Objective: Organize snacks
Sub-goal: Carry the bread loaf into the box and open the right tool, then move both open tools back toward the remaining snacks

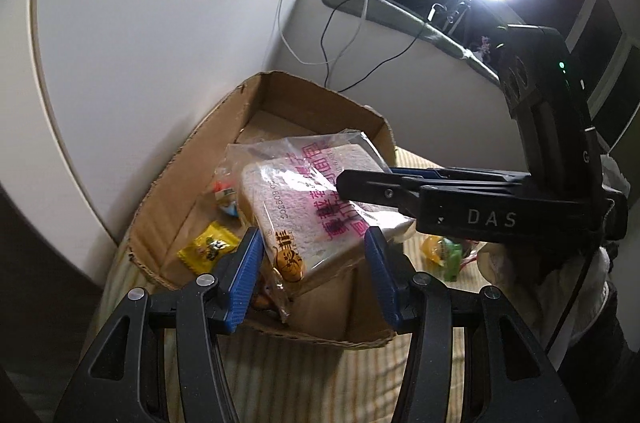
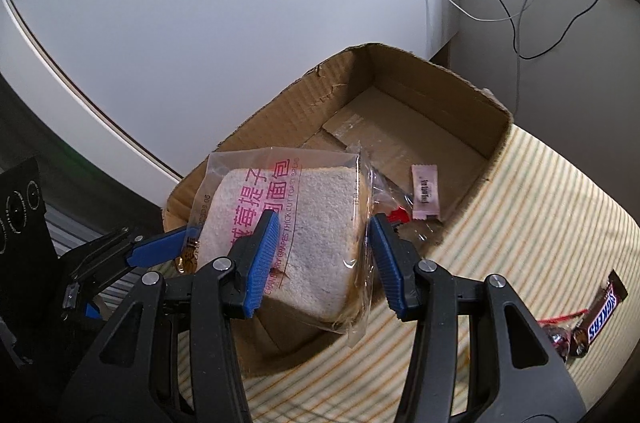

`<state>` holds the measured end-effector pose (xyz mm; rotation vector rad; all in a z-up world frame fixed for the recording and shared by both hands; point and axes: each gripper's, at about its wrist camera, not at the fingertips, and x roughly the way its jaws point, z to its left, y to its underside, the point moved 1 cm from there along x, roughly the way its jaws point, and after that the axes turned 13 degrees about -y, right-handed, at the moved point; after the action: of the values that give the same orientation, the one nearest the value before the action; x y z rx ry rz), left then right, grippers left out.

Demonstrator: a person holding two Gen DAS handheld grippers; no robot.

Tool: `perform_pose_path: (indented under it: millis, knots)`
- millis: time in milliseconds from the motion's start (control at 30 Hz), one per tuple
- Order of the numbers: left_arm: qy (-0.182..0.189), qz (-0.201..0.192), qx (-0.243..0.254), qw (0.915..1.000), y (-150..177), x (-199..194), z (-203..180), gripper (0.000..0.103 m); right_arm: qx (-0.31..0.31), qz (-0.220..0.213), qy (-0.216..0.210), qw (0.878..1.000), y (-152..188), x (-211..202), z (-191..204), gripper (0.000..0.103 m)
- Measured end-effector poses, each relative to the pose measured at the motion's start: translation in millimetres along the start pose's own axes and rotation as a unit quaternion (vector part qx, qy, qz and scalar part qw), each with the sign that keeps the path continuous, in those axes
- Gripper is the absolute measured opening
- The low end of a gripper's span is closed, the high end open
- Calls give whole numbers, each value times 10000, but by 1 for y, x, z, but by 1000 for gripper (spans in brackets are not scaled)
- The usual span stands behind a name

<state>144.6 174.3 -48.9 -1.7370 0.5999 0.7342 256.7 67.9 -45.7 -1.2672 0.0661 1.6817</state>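
A bagged slice of toast bread point(image 1: 316, 211) with pink print sits tilted on the near corner of an open cardboard box point(image 1: 280, 95). My left gripper point(image 1: 310, 259) is open, its blue pads either side of the bag's near end. My right gripper point(image 2: 322, 251) is open around the bread point(image 2: 304, 223), pads close to its sides; in the left wrist view it reaches in from the right over the bag point(image 1: 360, 187). Inside the box lie a yellow packet point(image 1: 210, 247), a pink sachet point(image 2: 425, 197) and a red-wrapped sweet point(image 2: 398, 215).
The box point(image 2: 440, 83) stands on a striped yellow cloth point(image 2: 540, 223) against a white wall. A Snickers bar point(image 2: 602, 313) and wrapped candies point(image 2: 560, 335) lie on the cloth at the right. Green and yellow snacks point(image 1: 444, 251) lie beside the box. Cables hang down the wall point(image 2: 516, 3).
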Motion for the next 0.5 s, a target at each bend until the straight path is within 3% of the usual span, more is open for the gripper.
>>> perform_pose_path:
  millis: [200,500]
  knots:
    - [-146,-59,34,9999,-2,0,3,49,-143,160,65,9997,-4,17,4,49]
    - [-242,-159,44,9996,-2,-8,1,48,-169,-7,87,9998,-6,6,5,49]
